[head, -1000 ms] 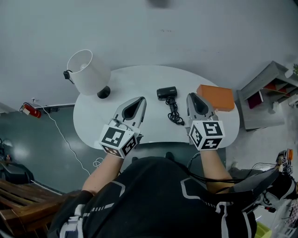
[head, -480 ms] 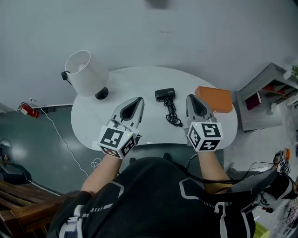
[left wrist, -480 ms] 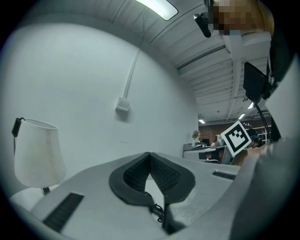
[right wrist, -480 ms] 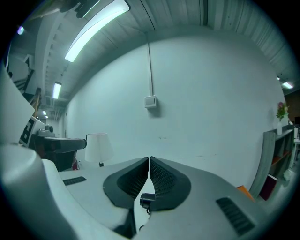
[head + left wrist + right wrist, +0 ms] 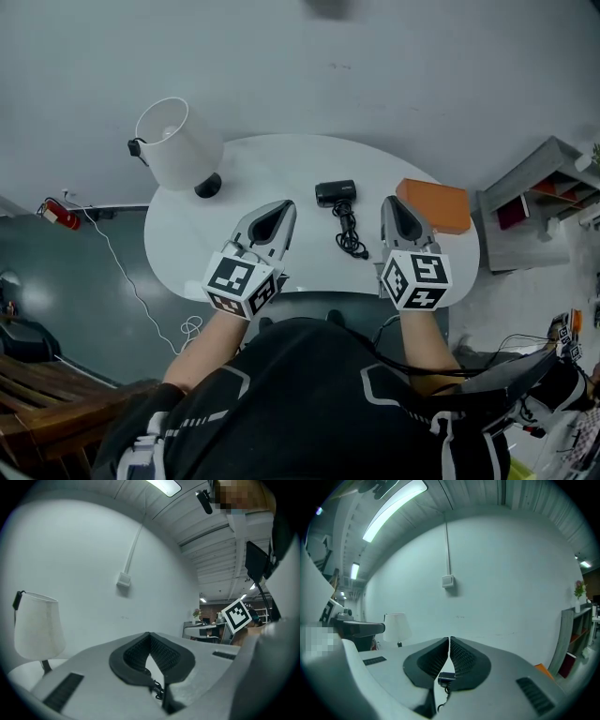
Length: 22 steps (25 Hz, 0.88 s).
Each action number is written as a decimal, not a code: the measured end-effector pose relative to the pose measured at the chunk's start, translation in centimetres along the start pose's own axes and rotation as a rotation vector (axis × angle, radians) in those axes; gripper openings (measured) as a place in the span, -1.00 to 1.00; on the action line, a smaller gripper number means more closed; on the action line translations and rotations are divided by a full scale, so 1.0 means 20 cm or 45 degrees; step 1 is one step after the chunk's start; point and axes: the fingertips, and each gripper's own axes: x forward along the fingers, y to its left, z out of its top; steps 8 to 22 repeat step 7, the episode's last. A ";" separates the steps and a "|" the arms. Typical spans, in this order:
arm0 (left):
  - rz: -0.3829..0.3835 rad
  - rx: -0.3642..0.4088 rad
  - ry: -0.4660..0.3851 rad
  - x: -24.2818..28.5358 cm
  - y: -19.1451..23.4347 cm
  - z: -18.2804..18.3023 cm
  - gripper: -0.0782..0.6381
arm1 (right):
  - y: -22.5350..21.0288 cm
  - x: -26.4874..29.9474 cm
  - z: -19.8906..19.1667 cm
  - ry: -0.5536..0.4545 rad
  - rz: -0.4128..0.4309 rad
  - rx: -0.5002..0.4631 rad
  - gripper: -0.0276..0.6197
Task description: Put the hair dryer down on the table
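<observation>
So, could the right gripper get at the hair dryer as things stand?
Probably yes. The hair dryer lies on the table just ahead and left of the right gripper, with only its own cord nearby. The jaws are shut on nothing, so they must open first.

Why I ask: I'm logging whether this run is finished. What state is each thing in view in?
Hair dryer: lying on the table, free of both grippers.
Cord: loosely bunched on the table by the dryer.
Lamp: standing at the table's left end.
Orange box: lying flat at the right end.
Left gripper: jaws shut, empty.
Right gripper: jaws shut, empty.
</observation>
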 end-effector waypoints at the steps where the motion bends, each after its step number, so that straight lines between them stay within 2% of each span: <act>1: 0.001 0.001 0.000 0.00 0.00 0.00 -0.77 | 0.00 0.00 0.00 0.000 -0.001 -0.001 -0.82; 22: -0.013 -0.024 -0.019 0.00 -0.01 0.02 -0.77 | -0.02 0.02 0.02 -0.010 -0.002 -0.013 -0.82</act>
